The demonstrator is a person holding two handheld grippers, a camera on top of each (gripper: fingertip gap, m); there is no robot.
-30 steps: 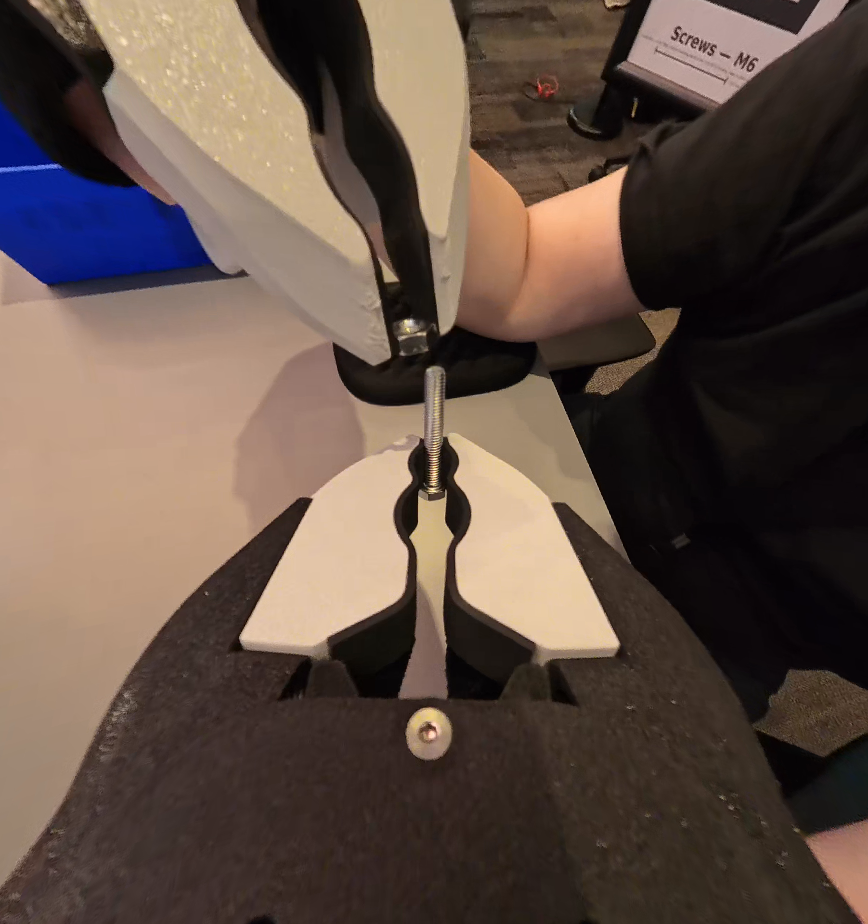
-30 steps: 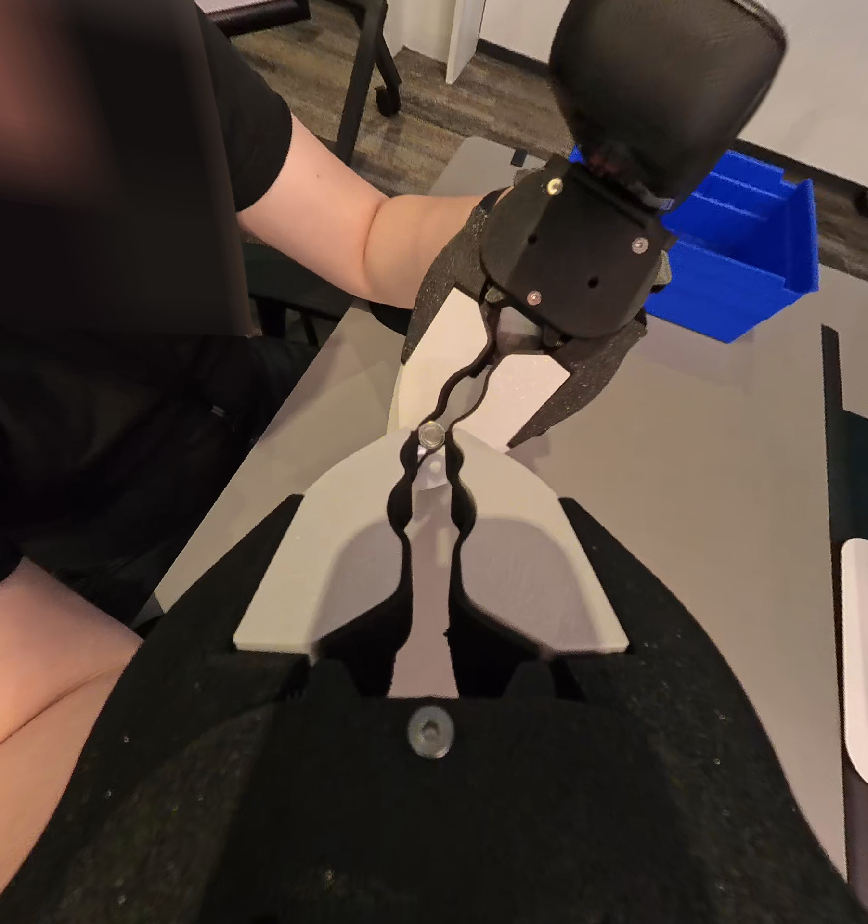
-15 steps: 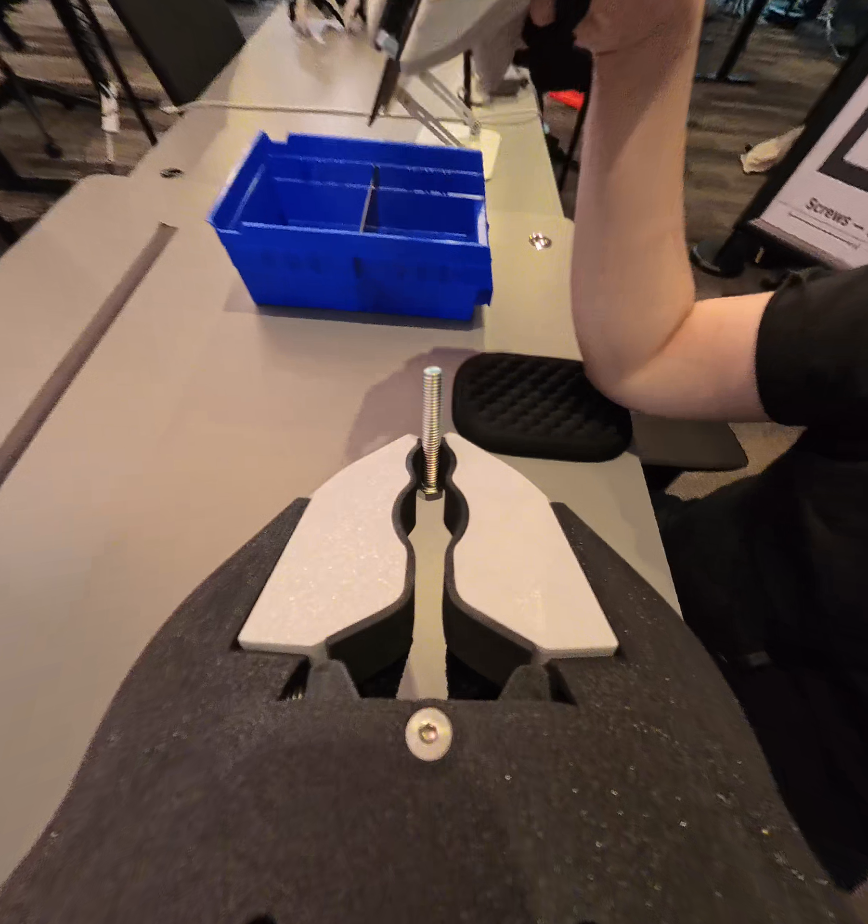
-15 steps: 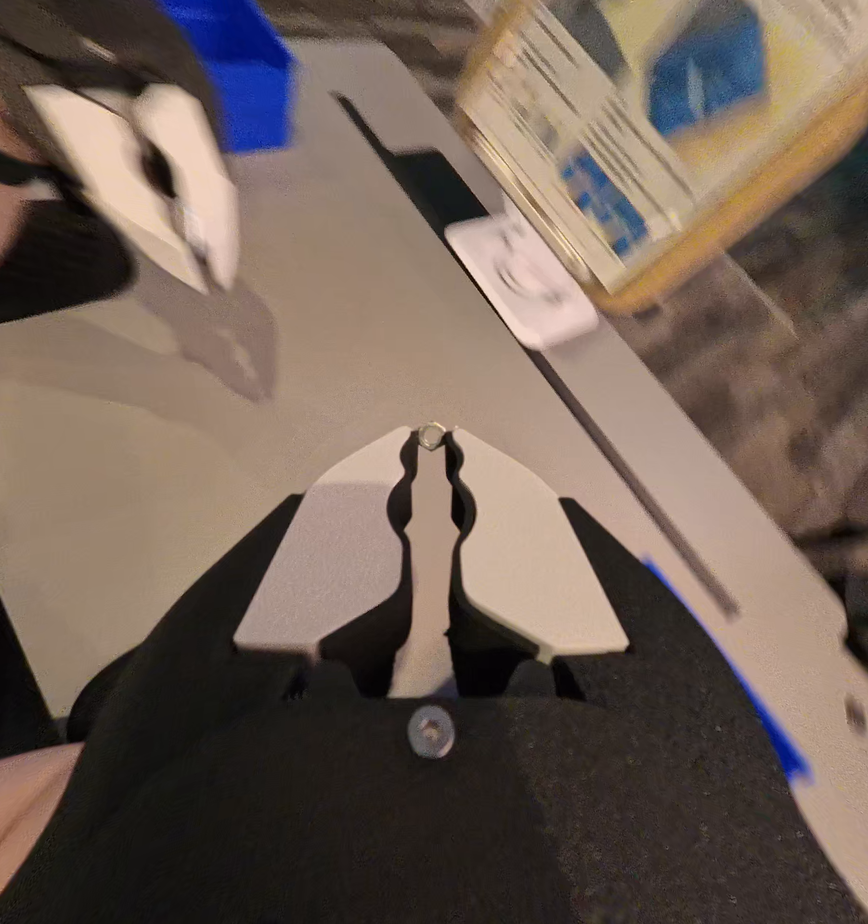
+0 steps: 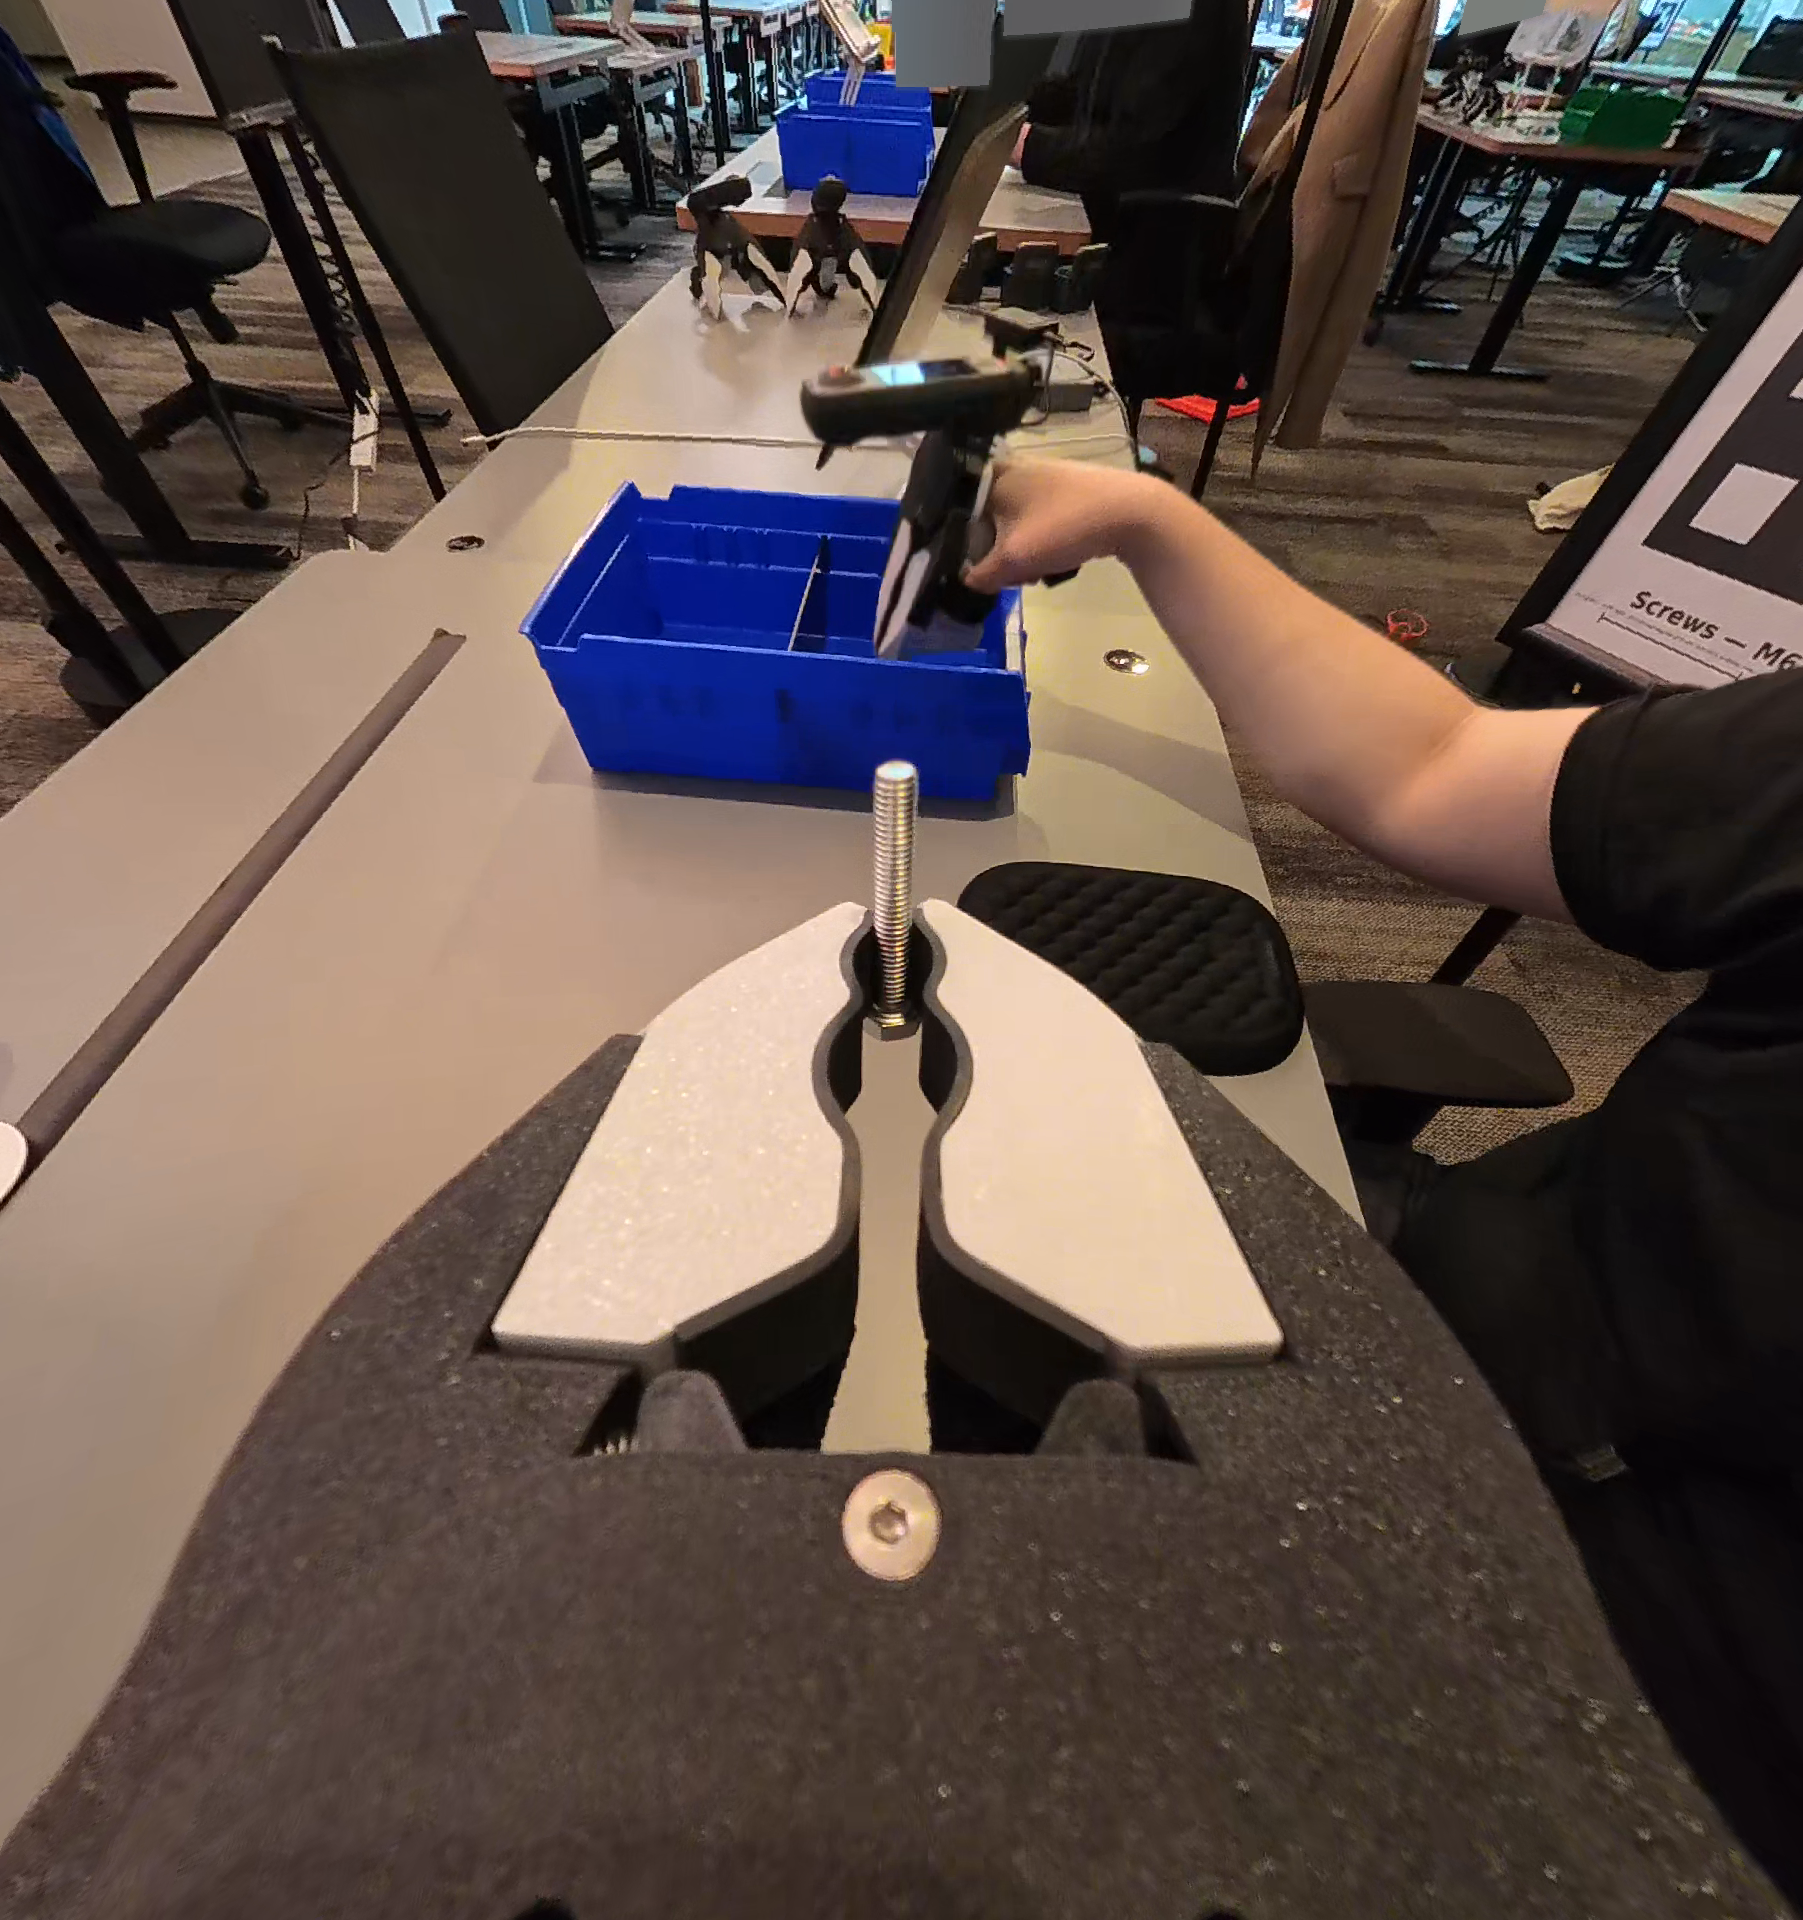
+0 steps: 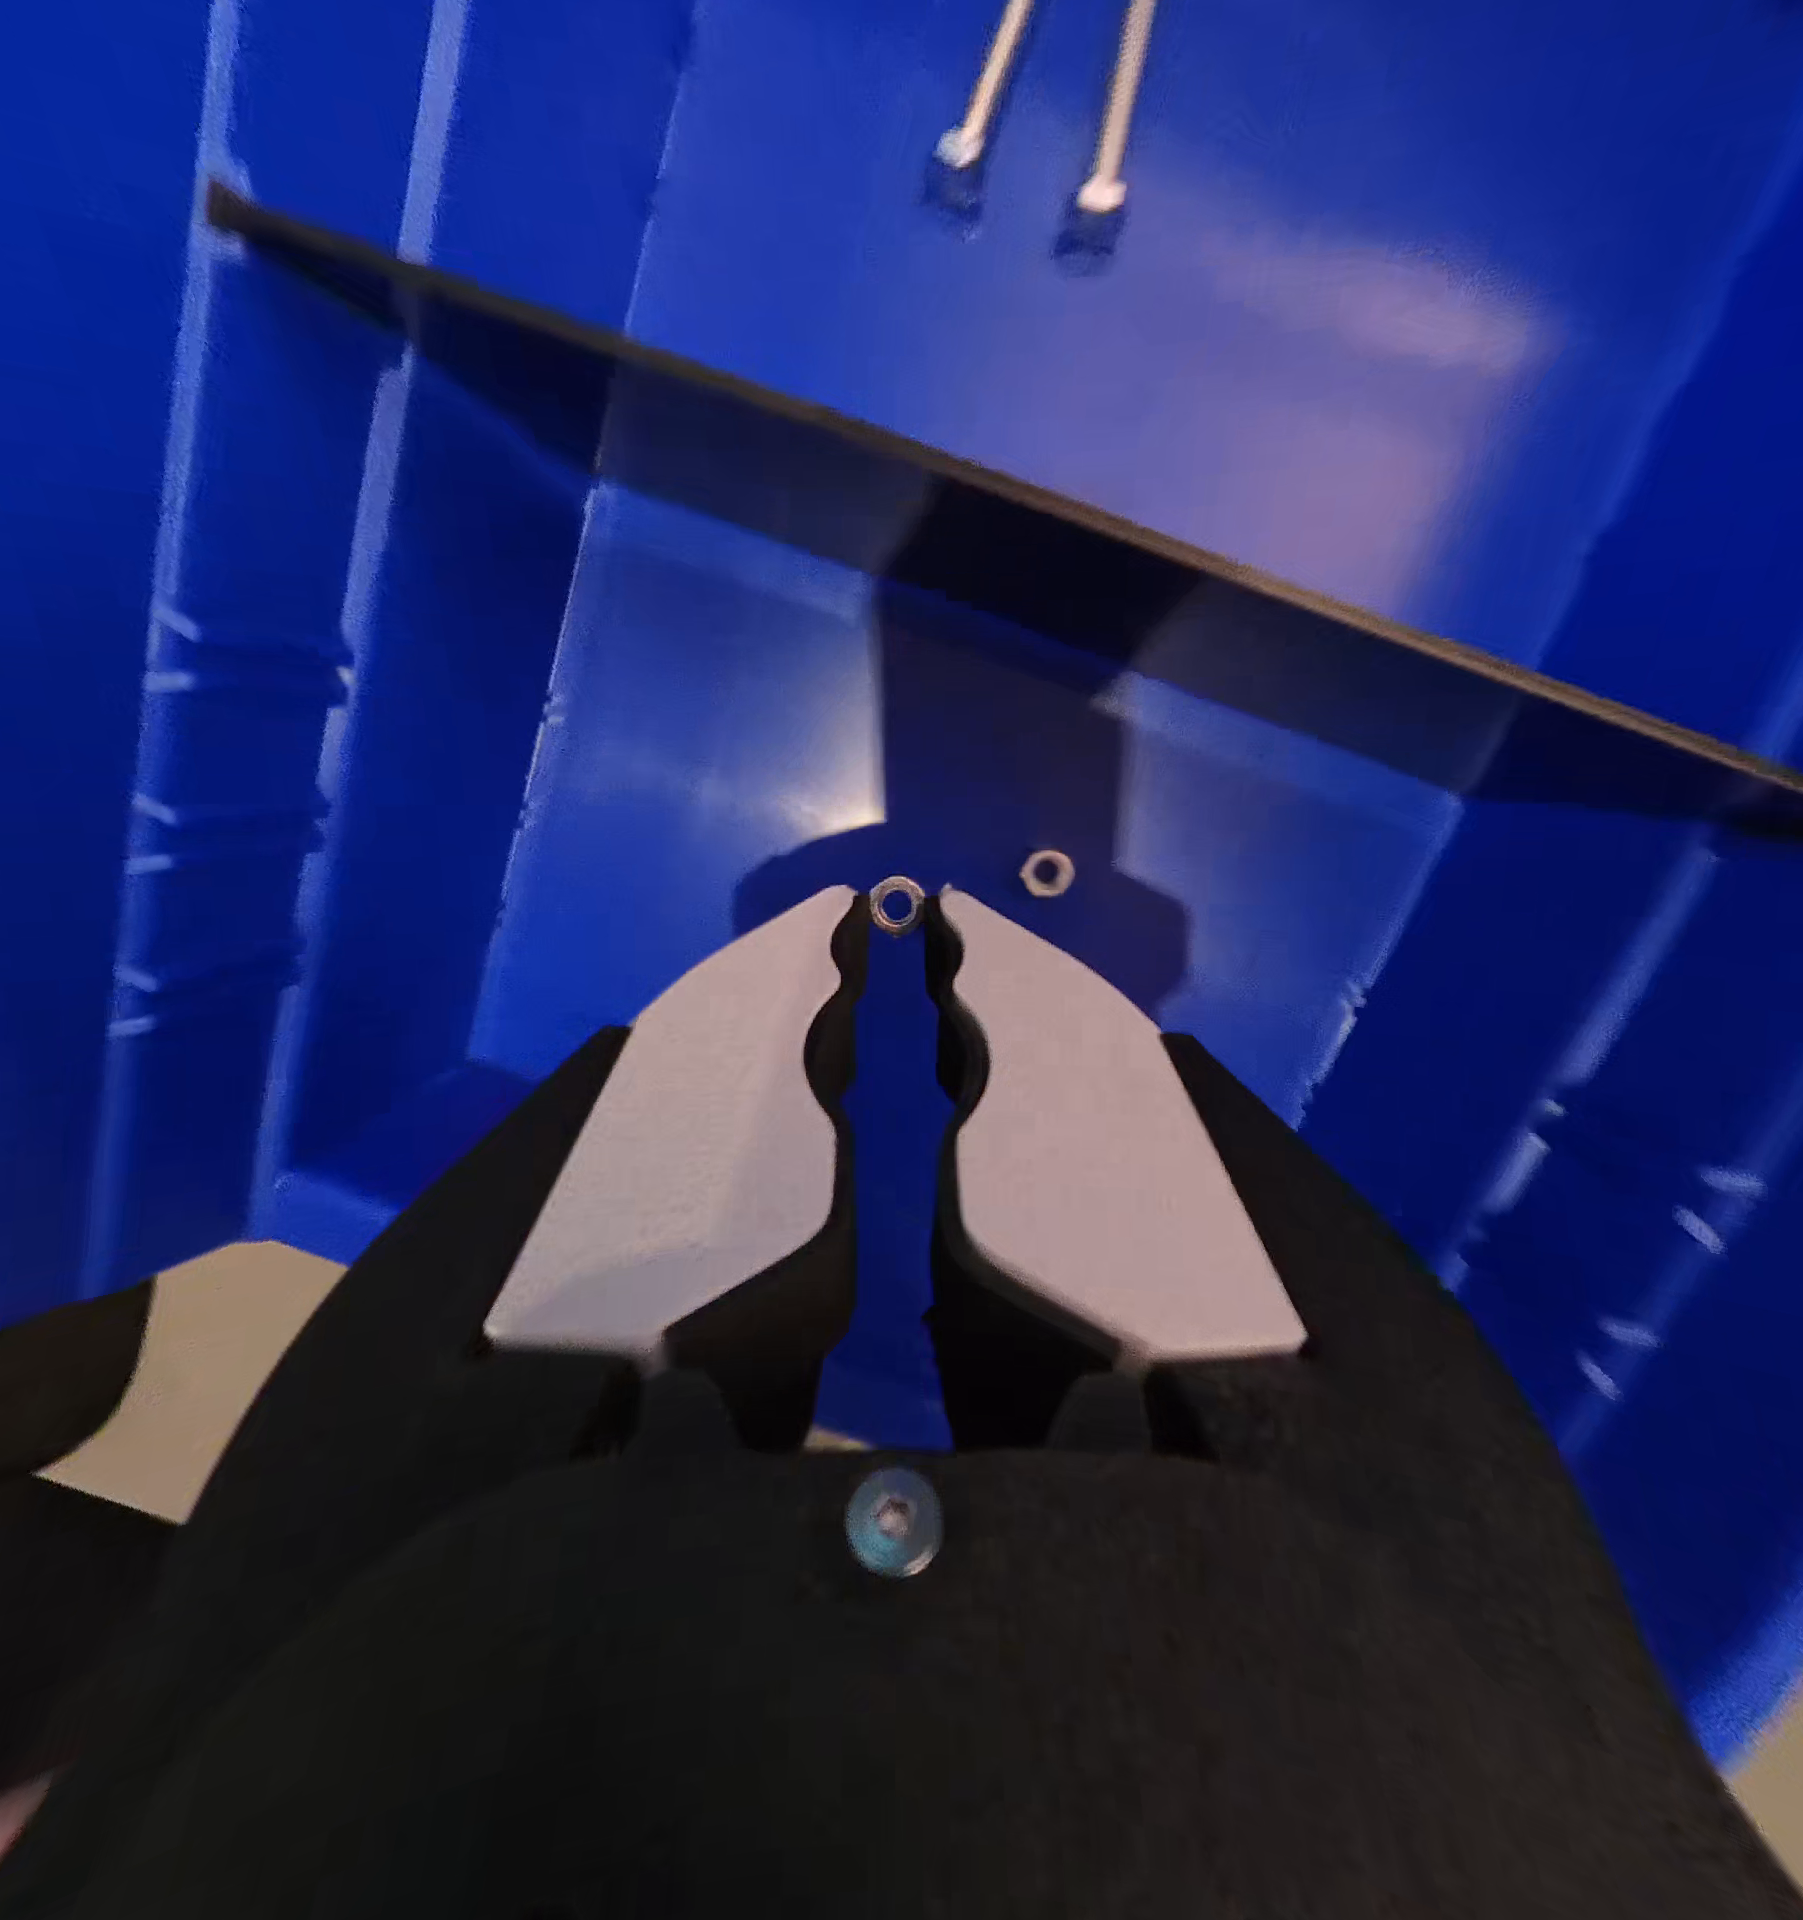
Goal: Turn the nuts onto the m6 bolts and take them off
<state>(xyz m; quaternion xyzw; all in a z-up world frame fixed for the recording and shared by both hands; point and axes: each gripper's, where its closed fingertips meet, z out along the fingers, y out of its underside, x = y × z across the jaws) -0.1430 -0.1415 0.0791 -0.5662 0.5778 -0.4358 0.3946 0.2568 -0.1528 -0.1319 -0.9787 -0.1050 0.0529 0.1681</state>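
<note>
My left gripper (image 5: 894, 920) is shut on an M6 bolt (image 5: 894, 831), which stands upright out of its tips, with the hex head down between the fingers. No nut shows on its thread. My right gripper (image 6: 897, 902) holds a small steel nut (image 6: 897, 906) between its fingertips, low inside a blue bin (image 6: 253, 623). A second nut (image 6: 1045, 871) lies on the bin floor just to the right. Two more bolts (image 6: 980, 114) lie beyond a black divider (image 6: 980, 499). In the left wrist view the right gripper (image 5: 902, 613) dips into the bin's right compartment.
The blue bin (image 5: 793, 717) stands on the grey table (image 5: 357, 935) beyond the bolt. A black padded rest (image 5: 1136, 956) lies at the table's right edge. A person's arm (image 5: 1344, 707) reaches over it. A sign stand (image 5: 1759, 468) is at the right. There is about 45 cm between the tips of the two grippers.
The right gripper left the bolt's tip with the nut, swung away and came down into the blue bin. The left gripper kept the bolt upright and barely moved.
</note>
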